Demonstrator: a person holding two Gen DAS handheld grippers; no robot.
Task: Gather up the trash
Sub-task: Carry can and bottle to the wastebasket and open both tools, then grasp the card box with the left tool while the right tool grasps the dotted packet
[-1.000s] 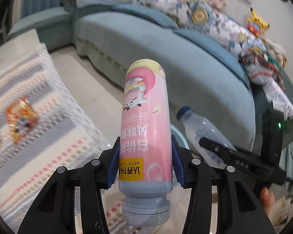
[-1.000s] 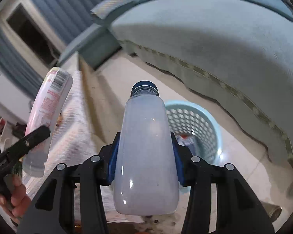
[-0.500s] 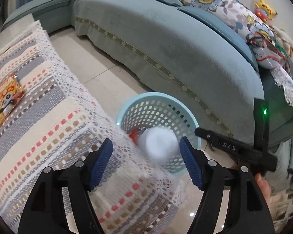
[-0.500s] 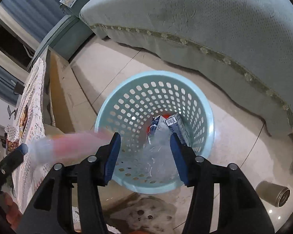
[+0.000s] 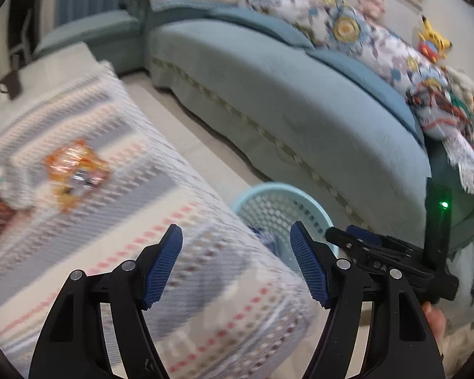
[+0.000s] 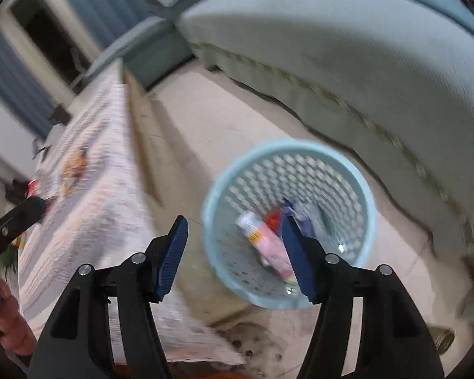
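Now both tongs (image 5: 236, 263) (image 6: 233, 254) gape empty, pink bottle (image 6: 265, 243) dropped into basket (image 6: 368, 221).

Bottle (image 6: 270, 241) in basket (image 6: 368, 211), basket between table (image 6: 104, 208) and sofa (image 6: 379, 63), wrapper (image 5: 74, 167) on table

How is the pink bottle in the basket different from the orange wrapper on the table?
The pink bottle lies down inside the light blue basket, already thrown away; the orange wrapper sits on the striped tablecloth, not yet collected. The bottle is a long, smooth tube; the wrapper is flat, crinkly and shiny. The bottle is pink with a yellow label; the wrapper is orange. Both look like trash, and neither is held by a gripper.
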